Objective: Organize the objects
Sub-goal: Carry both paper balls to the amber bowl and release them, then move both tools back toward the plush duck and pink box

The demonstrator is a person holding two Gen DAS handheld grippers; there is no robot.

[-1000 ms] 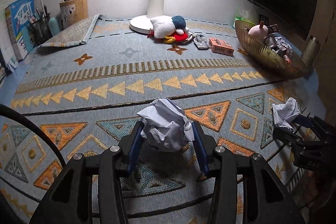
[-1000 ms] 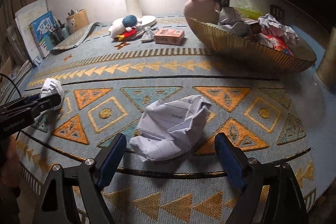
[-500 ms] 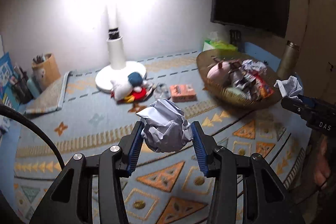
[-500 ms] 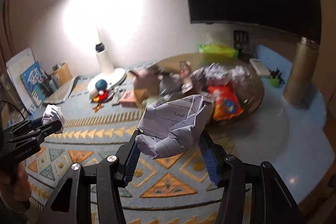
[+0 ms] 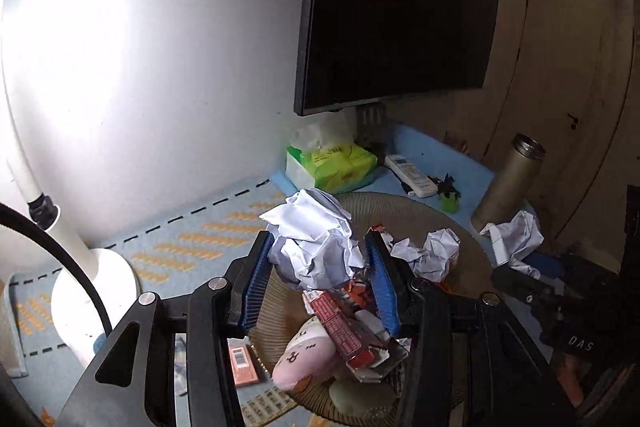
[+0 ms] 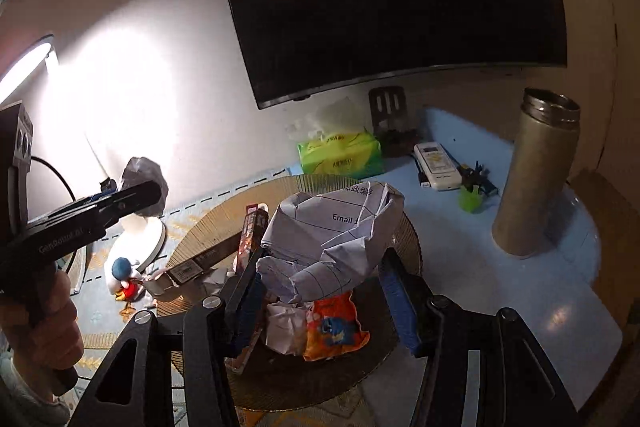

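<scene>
A grey crumpled paper ball (image 5: 316,247) sits between the blue pads of my left gripper (image 5: 318,237), whose jaws are opening while the pads still touch it. It hangs over the golden ribbed bowl (image 5: 472,255). My right gripper (image 6: 322,259) is shut on a printed paper wad (image 6: 332,235), also above the bowl (image 6: 408,239). In the left wrist view the right gripper (image 5: 520,275) shows at the right with its paper wad (image 5: 516,235). In the right wrist view the left gripper (image 6: 132,195) reaches in from the left with the ball (image 6: 144,179).
The bowl holds a pink plush (image 5: 304,359), a red packet (image 5: 340,327), a paper wad (image 5: 432,251) and an orange snack bag (image 6: 332,323). Behind it are a green tissue pack (image 5: 332,163), a remote (image 5: 412,175), a metal flask (image 6: 536,179) and a dark screen. A lamp base (image 5: 92,299) stands left.
The right gripper closed on the printed wad on the mat. Both grippers then rose and carried their papers across to above the bowl.
</scene>
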